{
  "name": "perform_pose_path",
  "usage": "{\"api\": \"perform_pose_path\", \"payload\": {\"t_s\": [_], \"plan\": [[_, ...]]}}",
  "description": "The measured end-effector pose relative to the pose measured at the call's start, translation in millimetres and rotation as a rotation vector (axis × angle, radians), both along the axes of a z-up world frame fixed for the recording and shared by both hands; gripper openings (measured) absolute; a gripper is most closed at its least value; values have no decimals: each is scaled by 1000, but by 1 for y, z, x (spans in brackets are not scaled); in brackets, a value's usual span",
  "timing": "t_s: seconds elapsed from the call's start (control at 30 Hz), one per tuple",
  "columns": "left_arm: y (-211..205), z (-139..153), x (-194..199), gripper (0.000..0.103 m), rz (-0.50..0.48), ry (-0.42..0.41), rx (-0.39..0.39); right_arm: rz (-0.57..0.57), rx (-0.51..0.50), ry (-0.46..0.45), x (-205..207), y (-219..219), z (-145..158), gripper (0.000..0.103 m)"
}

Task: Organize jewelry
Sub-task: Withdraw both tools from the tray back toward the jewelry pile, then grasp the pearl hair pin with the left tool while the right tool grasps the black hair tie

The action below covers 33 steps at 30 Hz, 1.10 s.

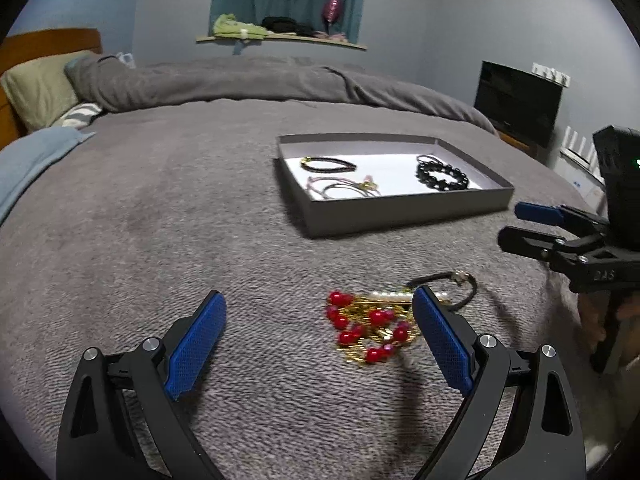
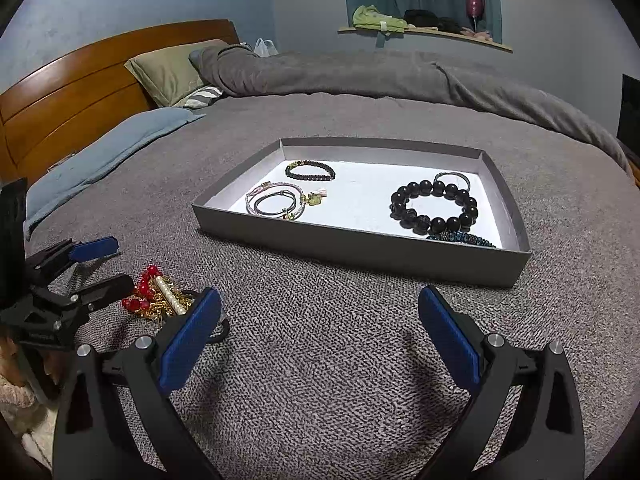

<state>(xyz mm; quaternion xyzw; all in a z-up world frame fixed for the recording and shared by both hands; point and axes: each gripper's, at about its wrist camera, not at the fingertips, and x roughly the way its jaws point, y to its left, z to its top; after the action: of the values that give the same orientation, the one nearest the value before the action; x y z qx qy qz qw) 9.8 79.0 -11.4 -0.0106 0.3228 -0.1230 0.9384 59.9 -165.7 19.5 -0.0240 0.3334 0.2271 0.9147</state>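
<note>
The left tool hovers low over the grey blanket-covered bed with its blue-padded fingers spread wide and nothing between them. Just ahead, against its right finger, lies a tangled heap of jewelry with red beads, gold chain and a row of pearls, with a thin black cord bracelet touching its far side. The right tool is spread wide too, empty, beside that heap. Its left finger hides part of the cord bracelet. Beyond both stands a shallow grey cardboard box with a white floor, holding a large black bead bracelet, a small dark bead bracelet, thin cord bracelets with charms and a blue-black beaded band near its front wall. Pillows and a wooden headboard lie well apart.
</note>
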Motion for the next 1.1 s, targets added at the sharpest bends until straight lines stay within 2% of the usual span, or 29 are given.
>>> {"api": "perform_pose_path", "payload": {"t_s": [0.23, 0.47, 0.53, 0.63, 0.83, 1.1], "plan": [[-22, 4, 1, 92, -34, 21, -35, -28, 7, 18, -2, -10, -4, 97], [-58, 8, 3, 87, -45, -12, 71, -60, 42, 18, -1, -26, 0, 97], [-58, 5, 6, 87, -32, 4, 71, -56, 39, 12, -2, -26, 1, 98], [-54, -2, 13, 85, -37, 54, 26, -54, 37, 3, -2, -28, 3, 97], [-55, -7, 18, 72, -47, 72, 13, -58, 51, 9, -2, -33, 4, 97], [-60, -12, 19, 72, -45, 94, 42, -43, 47, 10, -3, -32, 5, 97]]}}
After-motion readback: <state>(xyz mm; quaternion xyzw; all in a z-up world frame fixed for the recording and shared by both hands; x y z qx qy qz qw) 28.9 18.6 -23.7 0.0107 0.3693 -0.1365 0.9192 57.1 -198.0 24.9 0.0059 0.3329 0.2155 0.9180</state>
